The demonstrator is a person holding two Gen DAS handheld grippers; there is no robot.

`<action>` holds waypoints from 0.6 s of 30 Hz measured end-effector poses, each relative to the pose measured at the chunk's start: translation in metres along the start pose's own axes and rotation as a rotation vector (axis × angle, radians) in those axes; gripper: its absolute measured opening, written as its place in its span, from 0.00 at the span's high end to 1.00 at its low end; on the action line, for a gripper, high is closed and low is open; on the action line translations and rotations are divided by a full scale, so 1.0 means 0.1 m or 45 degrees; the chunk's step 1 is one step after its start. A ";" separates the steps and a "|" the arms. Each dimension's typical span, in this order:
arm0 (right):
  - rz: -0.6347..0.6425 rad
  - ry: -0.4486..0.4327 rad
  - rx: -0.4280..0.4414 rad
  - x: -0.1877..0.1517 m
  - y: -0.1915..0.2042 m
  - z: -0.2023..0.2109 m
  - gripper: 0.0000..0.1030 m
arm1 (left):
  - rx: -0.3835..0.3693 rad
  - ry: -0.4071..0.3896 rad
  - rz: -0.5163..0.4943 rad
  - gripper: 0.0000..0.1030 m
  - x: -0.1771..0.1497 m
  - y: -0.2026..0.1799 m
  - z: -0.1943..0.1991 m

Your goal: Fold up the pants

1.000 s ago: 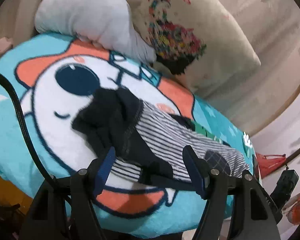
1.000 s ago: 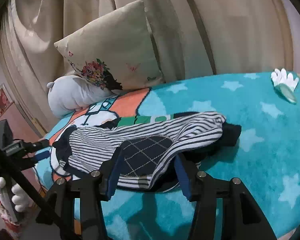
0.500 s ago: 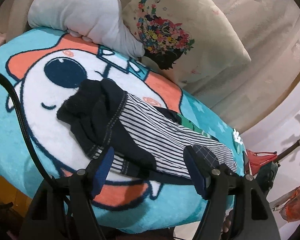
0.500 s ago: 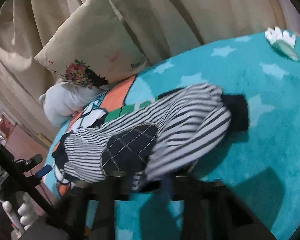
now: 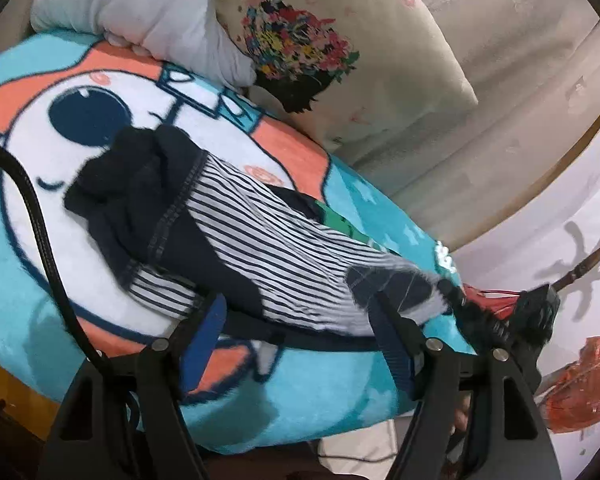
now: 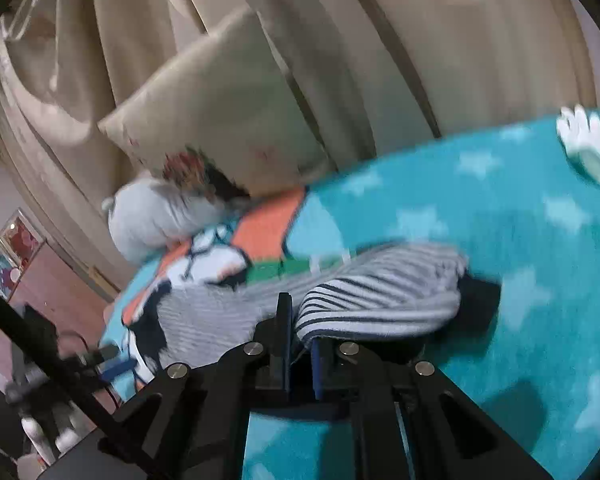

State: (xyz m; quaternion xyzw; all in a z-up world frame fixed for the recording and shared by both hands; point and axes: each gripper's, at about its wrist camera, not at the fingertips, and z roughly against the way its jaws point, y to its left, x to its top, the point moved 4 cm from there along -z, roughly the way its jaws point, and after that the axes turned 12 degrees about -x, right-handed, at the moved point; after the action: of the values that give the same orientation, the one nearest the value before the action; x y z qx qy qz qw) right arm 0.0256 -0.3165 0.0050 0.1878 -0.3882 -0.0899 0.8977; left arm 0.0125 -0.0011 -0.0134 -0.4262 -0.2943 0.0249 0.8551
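Observation:
The striped navy-and-white pants lie crumpled along the near edge of a teal cartoon blanket, dark waistband to the left. My left gripper is open, its fingers straddling the near edge of the pants. In the right wrist view the pants lie on the blanket. My right gripper is shut on the near edge of the striped fabric. The right gripper also shows at the far end of the pants in the left wrist view.
A grey pillow and a cream floral cushion lean at the back against beige curtains. A white glove lies at the blanket's far right. A black cable crosses at left. A red bag sits beyond the bed edge.
My right gripper moved in and closed on the pants' near edge. My left gripper stayed open and moved closer to the pants.

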 end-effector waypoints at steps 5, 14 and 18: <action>0.022 -0.067 -0.015 0.27 0.07 0.05 0.94 | -0.088 0.057 0.005 0.27 -0.04 -0.12 -0.14; 0.053 -0.073 -0.007 0.32 0.10 0.06 0.94 | -0.069 0.143 0.059 0.27 0.03 -0.03 -0.59; 0.057 -0.071 -0.011 0.34 0.08 0.06 0.94 | -0.041 0.142 0.056 0.34 0.12 0.02 -0.64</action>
State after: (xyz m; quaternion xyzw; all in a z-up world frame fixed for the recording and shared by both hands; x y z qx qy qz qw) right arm 0.0448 -0.3216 0.0346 0.1726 -0.4167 -0.0765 0.8892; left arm 0.0565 -0.0416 -0.0386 -0.4470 -0.2372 0.0151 0.8623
